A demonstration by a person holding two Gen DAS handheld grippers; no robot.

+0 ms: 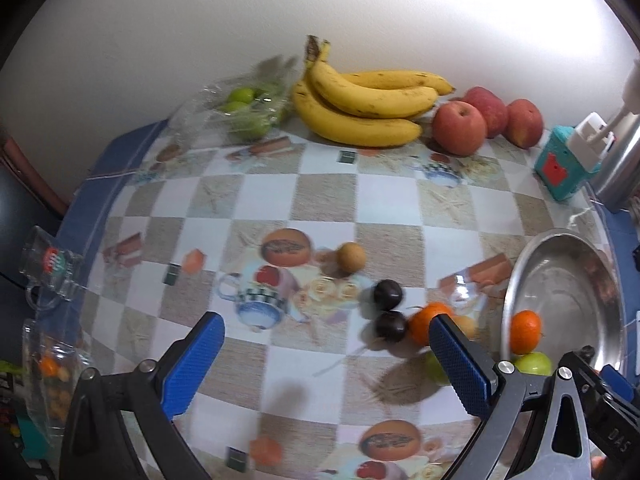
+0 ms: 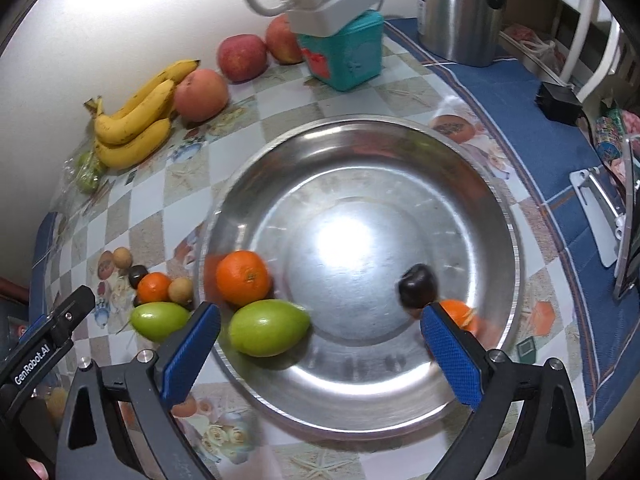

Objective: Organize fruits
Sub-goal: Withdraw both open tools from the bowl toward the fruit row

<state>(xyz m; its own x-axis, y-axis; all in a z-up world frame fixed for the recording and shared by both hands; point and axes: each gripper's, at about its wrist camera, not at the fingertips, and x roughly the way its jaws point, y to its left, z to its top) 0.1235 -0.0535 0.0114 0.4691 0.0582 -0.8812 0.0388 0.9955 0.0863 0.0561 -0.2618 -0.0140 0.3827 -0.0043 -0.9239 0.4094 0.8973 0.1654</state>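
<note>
Steel bowl (image 2: 472, 200) is the landmark. Inside it: an orange (image 2: 242, 277) against the left wall, a green fruit (image 2: 269, 327) touching that orange on the near side, a dark plum (image 2: 418, 285) right of centre, and a second orange (image 2: 460, 314) partly hidden behind a blue finger pad.

Right gripper (image 2: 320, 344) sits over the bowl's near edge, jaws wide apart, nothing between them.

Just outside the bowl's left rim: another green fruit (image 2: 160, 321), a loose orange (image 1: 428, 322), two dark plums (image 1: 388, 293) and small tan round fruits (image 1: 350, 257).

Left gripper (image 1: 326, 354) is above the checkered tablecloth (image 1: 320, 192) left of the bowl, jaws spread, empty.

Beyond the bowl along the wall: banana bunch (image 1: 360, 104), three apples (image 1: 459, 128), bagged green fruits (image 1: 248, 108), teal box (image 2: 344, 54), steel kettle (image 2: 460, 8).
</note>
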